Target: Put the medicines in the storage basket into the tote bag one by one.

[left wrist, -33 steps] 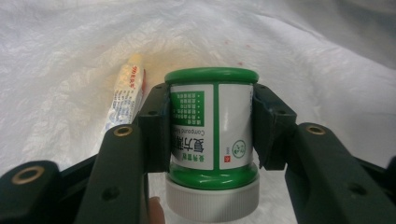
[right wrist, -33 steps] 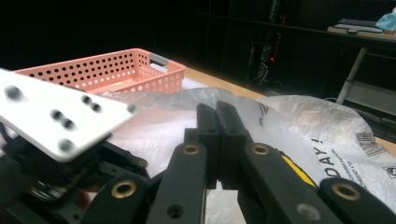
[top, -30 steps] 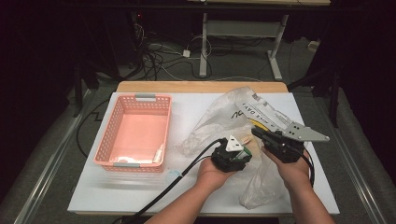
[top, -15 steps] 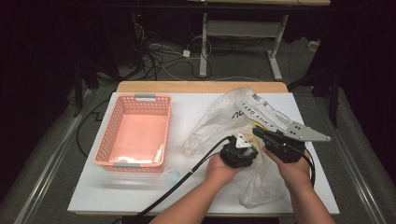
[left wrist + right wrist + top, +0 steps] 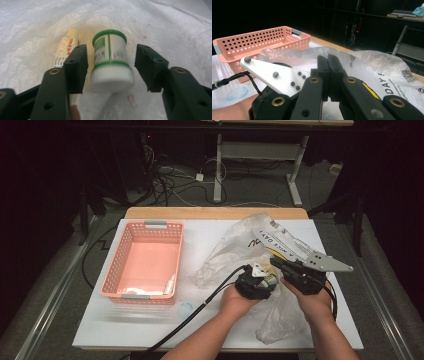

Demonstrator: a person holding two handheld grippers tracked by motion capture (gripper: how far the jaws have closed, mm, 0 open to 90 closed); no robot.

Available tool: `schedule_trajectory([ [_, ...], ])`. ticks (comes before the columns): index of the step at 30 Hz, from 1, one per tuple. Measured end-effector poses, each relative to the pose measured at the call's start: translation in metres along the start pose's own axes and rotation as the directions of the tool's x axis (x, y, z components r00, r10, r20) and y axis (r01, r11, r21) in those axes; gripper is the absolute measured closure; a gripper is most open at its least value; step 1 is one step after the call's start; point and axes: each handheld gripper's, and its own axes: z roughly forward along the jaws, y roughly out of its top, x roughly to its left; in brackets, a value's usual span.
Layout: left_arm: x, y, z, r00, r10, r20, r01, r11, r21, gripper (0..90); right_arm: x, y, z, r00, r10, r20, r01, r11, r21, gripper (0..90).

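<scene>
Item: green-banded white bottle [image 5: 110, 61], lying inside the plastic bag [image 5: 240, 245] on the bench [image 5: 205, 235], a small tube [image 5: 65, 47] beside it. My left claw [image 5: 111, 65] stood open astride it; best closed squarely on the body. Right claw [image 5: 329, 75] was closed, whether pinching film I could not tell.

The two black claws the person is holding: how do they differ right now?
The left gripper has its jaws spread wide, either side of a green-and-white bottle lying on the plastic bag; the right gripper has its jaws pressed together. The left one points down into the bag, while the right one looks across the table toward the pink basket. Both are black, hand-held and close together over the bag.
</scene>
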Motion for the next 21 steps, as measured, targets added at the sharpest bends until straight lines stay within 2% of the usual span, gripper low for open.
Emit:
schedule_trajectory([
  [2,0.000,-0.001,-0.004,0.9993,0.024,-0.029,-0.024,0.9997,-0.003,38.0,0.000,0.000,0.000,1.0000,0.001,-0.002,-0.001,1.000,0.000,90.0],
  [4,0.000,-0.002,-0.009,0.9990,0.043,-0.011,-0.043,0.9990,0.014,36.9,0.001,0.000,0.000,1.0000,0.004,-0.003,-0.004,1.000,0.004,90.0],
  [5,-0.001,-0.004,-0.011,0.9996,0.027,-0.009,-0.027,0.9996,-0.001,35.1,0.001,0.000,0.000,1.0000,0.003,-0.002,-0.003,1.000,0.005,90.0],
  [8,-0.002,-0.008,-0.019,0.9997,0.023,0.002,-0.023,0.9997,-0.007,32.8,0.000,-0.001,0.000,1.0000,0.004,0.000,-0.004,1.000,0.004,90.0],
  [11,-0.003,-0.013,-0.028,0.9994,0.024,0.025,-0.023,0.9994,-0.024,31.8,0.001,0.000,0.000,1.0000,0.002,0.000,-0.002,1.000,0.004,90.0],
  [15,-0.004,-0.020,-0.042,0.9978,-0.002,0.066,0.006,0.9988,-0.049,28.6,0.001,0.000,0.000,1.0000,-0.005,-0.001,0.005,1.000,0.006,90.0],
  [21,-0.004,-0.030,-0.065,0.9954,-0.022,0.093,0.028,0.9971,-0.071,18.7,0.002,-0.001,0.000,1.0000,-0.003,0.000,0.003,1.000,0.008,90.0],
])
